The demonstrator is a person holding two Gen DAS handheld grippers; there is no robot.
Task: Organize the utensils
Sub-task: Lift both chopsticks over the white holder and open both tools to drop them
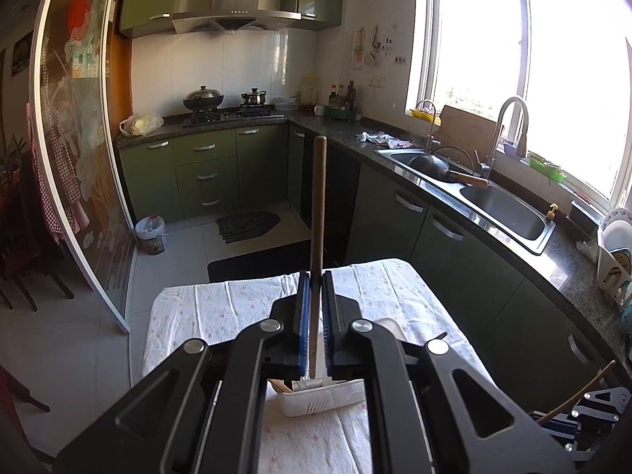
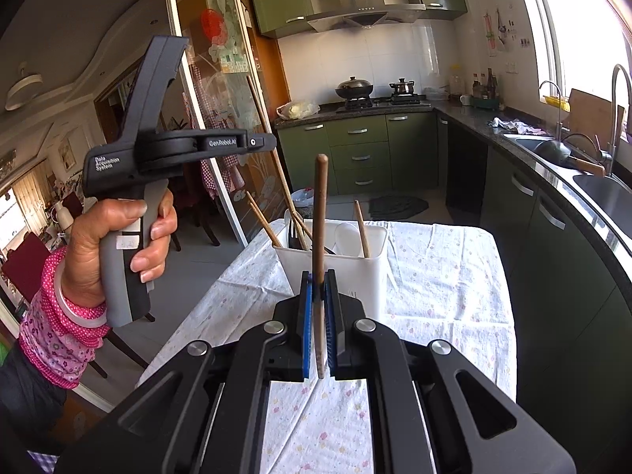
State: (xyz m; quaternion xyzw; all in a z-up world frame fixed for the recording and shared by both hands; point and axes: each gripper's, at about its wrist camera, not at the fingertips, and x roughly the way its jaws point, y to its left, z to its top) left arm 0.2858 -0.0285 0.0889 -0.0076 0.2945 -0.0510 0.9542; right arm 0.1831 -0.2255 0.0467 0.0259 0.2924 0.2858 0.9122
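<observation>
- On desk [image 2: 442, 288], floral white cloth cover; white utensil caddy [image 2: 357, 272] standing upright near its middle.
- Left tongs [image 1: 315, 296]: blue pads closed tight on dark wooden handle [image 1: 318, 213], handle upright, top end well above the pads, lower end dropping behind the tongs toward white caddy [image 1: 324, 397] below.
- Seen from left wrist, caddy just under the tongs, partly hidden; light wooden tip [image 1: 278, 385] poking out at its left side.
- Right tongs [image 2: 319, 292]: pads clamped on another dark wooden handle [image 2: 319, 213], upright, rounded top; lower end visible just below the pads, above the cloth.
- Right tongs just in front of caddy, handle overlapping it in view; touching or not, cannot tell.
- Inside caddy: several wooden sticks [image 2: 361, 229] leaning, long thin one [image 2: 272, 158] slanting up to the left, dark slotted utensil [image 2: 294, 235], white spoon-like piece [image 2: 347, 237].
- Left hand [image 2: 118, 245] gripping grey handle of the other gripper body, raised at left of right-wrist view, pink patterned sleeve at wrist; its pads out of that frame.
- Lower right of left-wrist view: part of right gripper [image 1: 584, 414] with thin wooden stick [image 1: 580, 391] angled above it.
- Beyond desk: green cabinets, steel sink [image 1: 486, 193] at right, stove with lidded wok [image 1: 203, 98].
</observation>
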